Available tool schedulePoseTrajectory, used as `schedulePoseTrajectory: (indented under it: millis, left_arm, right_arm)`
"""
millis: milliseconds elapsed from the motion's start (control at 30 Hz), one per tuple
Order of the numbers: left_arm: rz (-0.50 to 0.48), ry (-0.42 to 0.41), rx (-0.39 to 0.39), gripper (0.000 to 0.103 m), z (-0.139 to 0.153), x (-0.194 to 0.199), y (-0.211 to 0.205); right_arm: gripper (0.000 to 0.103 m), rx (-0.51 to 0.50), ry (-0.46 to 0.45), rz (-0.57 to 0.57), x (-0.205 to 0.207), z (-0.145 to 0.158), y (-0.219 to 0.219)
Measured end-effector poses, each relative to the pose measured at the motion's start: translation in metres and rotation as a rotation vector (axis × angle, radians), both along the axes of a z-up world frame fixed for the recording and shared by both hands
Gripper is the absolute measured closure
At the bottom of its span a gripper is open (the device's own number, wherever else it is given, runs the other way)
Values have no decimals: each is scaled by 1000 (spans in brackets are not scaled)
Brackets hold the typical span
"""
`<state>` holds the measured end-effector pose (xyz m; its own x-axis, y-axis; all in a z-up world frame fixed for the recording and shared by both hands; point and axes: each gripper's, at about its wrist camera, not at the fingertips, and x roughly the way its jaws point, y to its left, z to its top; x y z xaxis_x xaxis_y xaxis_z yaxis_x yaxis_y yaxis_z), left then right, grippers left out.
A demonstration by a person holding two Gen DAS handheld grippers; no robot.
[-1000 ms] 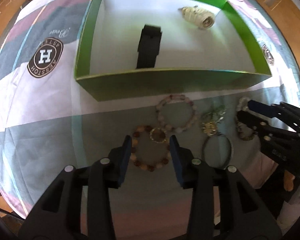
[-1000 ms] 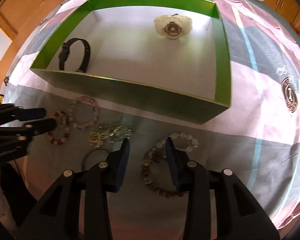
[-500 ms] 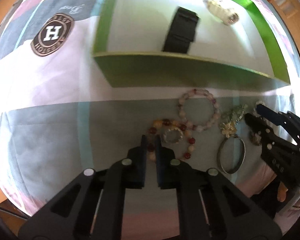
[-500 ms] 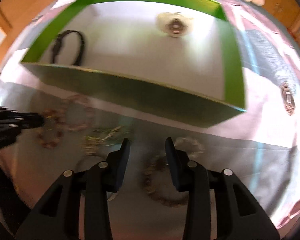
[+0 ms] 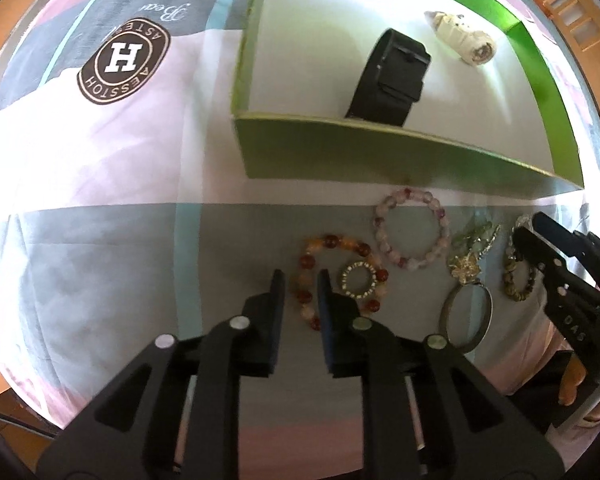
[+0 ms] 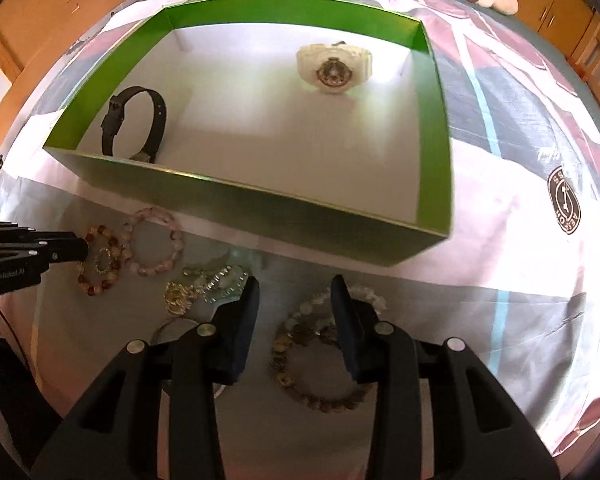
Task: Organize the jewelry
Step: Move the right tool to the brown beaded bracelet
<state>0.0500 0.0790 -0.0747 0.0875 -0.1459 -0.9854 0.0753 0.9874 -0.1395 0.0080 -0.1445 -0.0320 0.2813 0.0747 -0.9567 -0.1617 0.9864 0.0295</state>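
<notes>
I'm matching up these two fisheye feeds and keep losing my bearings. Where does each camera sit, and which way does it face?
Left wrist: on the left gripper, facing forward and down at the amber bracelet before the green box; the right gripper shows at right.
Right wrist: on the right gripper, above a brown bracelet; the left gripper enters at left.
Both share the box, the black watch and the white watch.

- Our right gripper (image 6: 294,300) hangs with fingers spread over a brown bead bracelet (image 6: 320,364).
- Ahead lies the green box (image 6: 260,208), holding a white watch (image 6: 332,68) and black watch (image 6: 134,124).
- Far left, our left gripper (image 6: 82,246) touches an amber bead bracelet (image 6: 100,260).
</notes>
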Motion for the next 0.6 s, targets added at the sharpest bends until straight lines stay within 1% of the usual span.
schedulePoseTrajectory:
  millis: [33, 67, 167, 200, 233, 300, 333, 367, 433, 467, 533, 600]
  left_arm:
    - [3, -2, -2, 79, 0, 1, -3]
    - [3, -4, -3, 78, 0, 3, 1]
    - [-9, 0, 8, 76, -4, 1, 1]
    - [-13, 1, 14, 75, -6, 2, 0]
    - [-16, 1, 17, 72, -7, 2, -1]
    - [-20, 0, 21, 70, -7, 3, -4]
    - [-20, 0, 20, 70, -8, 3, -6]
    - [-18, -1, 20, 69, -8, 3, -7]
    - [-14, 1, 17, 69, -8, 3, -5]
    - [-13, 1, 18, 69, -10, 2, -12]
    - [-12, 2, 20, 69, -12, 1, -12]
    - [-13, 1, 23, 69, -12, 1, -9]
  right_arm:
    - [65, 13, 16, -8, 2, 0, -5]
    - [65, 28, 41, -26, 3, -2, -10]
    - [65, 27, 81, -82, 5, -7, -29]
    - [65, 24, 92, -93, 6, -8, -33]
    - [65, 28, 107, -95, 6, -8, -37]
    - [65, 41, 123, -87, 7, -7, -40]
    - [65, 48, 134, -86, 7, -6, -44]
    - [65, 66, 146, -84, 6, -2, -56]
    - [65, 96, 176, -78, 6, -4, -60]
    - [65, 85, 186, -72, 4, -7, -62]
    - [65, 65, 196, -63, 1, -11, -61]
    - [65, 23, 212, -57, -2, -20, -59]
